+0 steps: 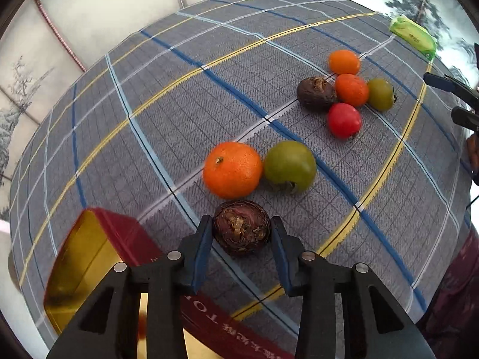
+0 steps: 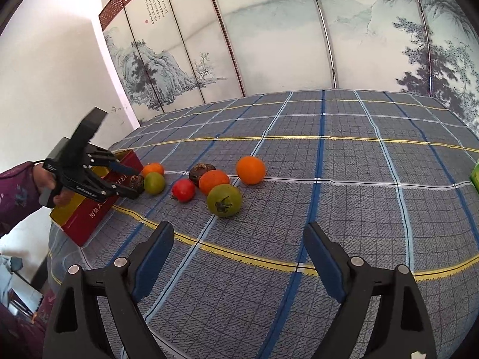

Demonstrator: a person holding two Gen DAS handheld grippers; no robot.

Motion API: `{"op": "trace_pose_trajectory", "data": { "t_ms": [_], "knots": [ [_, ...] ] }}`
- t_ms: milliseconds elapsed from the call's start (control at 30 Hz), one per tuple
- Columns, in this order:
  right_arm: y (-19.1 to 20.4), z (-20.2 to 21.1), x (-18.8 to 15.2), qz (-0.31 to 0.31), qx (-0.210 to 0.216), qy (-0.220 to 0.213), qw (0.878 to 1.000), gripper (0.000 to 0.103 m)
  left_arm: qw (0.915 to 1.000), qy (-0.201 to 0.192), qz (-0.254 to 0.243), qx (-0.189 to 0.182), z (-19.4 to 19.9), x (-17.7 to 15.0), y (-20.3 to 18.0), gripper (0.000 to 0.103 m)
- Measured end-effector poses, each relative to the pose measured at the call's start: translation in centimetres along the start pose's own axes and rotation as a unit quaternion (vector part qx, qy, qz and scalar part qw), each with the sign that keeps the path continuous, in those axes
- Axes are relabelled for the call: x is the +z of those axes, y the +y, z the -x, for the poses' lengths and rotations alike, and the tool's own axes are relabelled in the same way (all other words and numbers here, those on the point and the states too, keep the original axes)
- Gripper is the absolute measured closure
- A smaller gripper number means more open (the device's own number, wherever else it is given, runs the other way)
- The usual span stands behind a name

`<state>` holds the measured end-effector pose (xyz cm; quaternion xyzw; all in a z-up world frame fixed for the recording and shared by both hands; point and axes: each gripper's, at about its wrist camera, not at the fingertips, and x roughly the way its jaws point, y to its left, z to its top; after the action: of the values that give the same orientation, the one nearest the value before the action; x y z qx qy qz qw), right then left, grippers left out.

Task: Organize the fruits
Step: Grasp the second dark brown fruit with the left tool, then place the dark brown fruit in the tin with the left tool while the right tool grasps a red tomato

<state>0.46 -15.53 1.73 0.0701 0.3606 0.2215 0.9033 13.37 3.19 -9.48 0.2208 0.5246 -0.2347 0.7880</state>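
My left gripper (image 1: 242,224) has its two fingers on either side of a dark brown wrinkled fruit (image 1: 241,232), touching it on the checked cloth; it also shows in the right wrist view (image 2: 136,183). Just beyond lie a large orange (image 1: 232,169) and a green fruit (image 1: 289,166). Farther right is a cluster: two small oranges (image 1: 344,62), another dark fruit (image 1: 315,93), a red fruit (image 1: 343,120) and a green fruit (image 1: 380,94). My right gripper (image 2: 239,239) is open and empty above the cloth, short of the nearest green fruit (image 2: 224,200).
A red tin box with a gold inside (image 1: 80,257) stands open at the table's left edge, under my left gripper; it also shows in the right wrist view (image 2: 86,215). A green packet (image 1: 413,36) lies at the far right. A painted folding screen (image 2: 299,36) stands behind the table.
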Motion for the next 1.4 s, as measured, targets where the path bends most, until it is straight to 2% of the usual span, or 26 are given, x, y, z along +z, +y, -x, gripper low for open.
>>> {"op": "trace_pose_trajectory", "data": {
  "t_ms": [67, 167, 300, 400, 500, 567, 667, 767, 833, 933, 1067, 1133, 1200, 1300, 1400],
  "knots": [
    [0.1, -0.1, 0.1, 0.002, -0.001, -0.001, 1.000, 0.015, 0.9998, -0.007, 0.007, 0.015, 0.3, -0.5, -0.6, 0.064],
    [-0.1, -0.1, 0.0, -0.003, -0.001, 0.000, 1.000, 0.014, 0.9981, -0.032, 0.048, 0.022, 2.2, -1.8, -1.3, 0.064],
    [0.3, 0.0, 0.2, 0.003, 0.010, 0.001, 1.000, 0.013, 0.9891, -0.081, 0.122, 0.014, 6.4, -4.1, -2.6, 0.064],
    [1.8, 0.2, 1.1, 0.021, 0.073, -0.009, 0.997, 0.016, 0.9806, -0.107, 0.164, -0.002, 9.0, -5.9, -4.0, 0.064],
    [4.2, -0.7, 2.8, 0.045, 0.139, -0.003, 0.989, 0.029, 0.9723, -0.131, 0.193, -0.014, 11.1, -7.9, -5.6, 0.064],
    [6.1, -2.7, 3.7, 0.062, 0.166, 0.020, 0.984, 0.037, 0.9707, -0.136, 0.198, -0.006, 12.0, -8.9, -6.5, 0.064],
    [7.5, -5.8, 4.1, 0.069, 0.158, 0.059, 0.983, 0.045, 0.9681, -0.150, 0.201, 0.008, 13.6, -10.4, -7.5, 0.064],
    [7.9, -8.6, 4.4, 0.052, 0.130, 0.088, 0.986, 0.051, 0.9654, -0.156, 0.208, 0.015, 14.7, -11.6, -7.5, 0.063],
    [8.2, -9.9, 4.4, 0.043, 0.102, 0.100, 0.989, 0.053, 0.9655, -0.156, 0.208, 0.016, 15.0, -12.3, -7.5, 0.063],
    [8.5, -11.3, 4.4, 0.044, 0.038, 0.112, 0.992, 0.053, 0.9639, -0.157, 0.215, 0.015, 15.3, -13.1, -7.4, 0.063],
    [8.4, -12.7, 4.5, 0.045, -0.007, 0.117, 0.992, 0.053, 0.9597, -0.165, 0.228, 0.010, 15.5, -13.7, -7.0, 0.063],
    [8.2, -13.2, 4.7, 0.041, -0.010, 0.118, 0.992, 0.054, 0.9569, -0.169, 0.236, 0.008, 15.6, -14.1, -6.7, 0.063],
    [8.4, -13.3, 4.7, 0.051, -0.020, 0.123, 0.991, 0.059, 0.9525, -0.176, 0.248, 0.012, 15.8, -14.7, -6.2, 0.063],
    [8.3, -13.0, 4.5, 0.050, -0.025, 0.120, 0.991, 0.073, 0.9432, -0.187, 0.274, 0.016, 16.2, -15.7, -5.0, 0.063],
    [8.0, -12.2, 3.8, 0.031, -0.014, 0.114, 0.993, 0.075, 0.9356, -0.189, 0.296, 0.035, 16.3, -17.0, -3.4, 0.063]
  ]
}}
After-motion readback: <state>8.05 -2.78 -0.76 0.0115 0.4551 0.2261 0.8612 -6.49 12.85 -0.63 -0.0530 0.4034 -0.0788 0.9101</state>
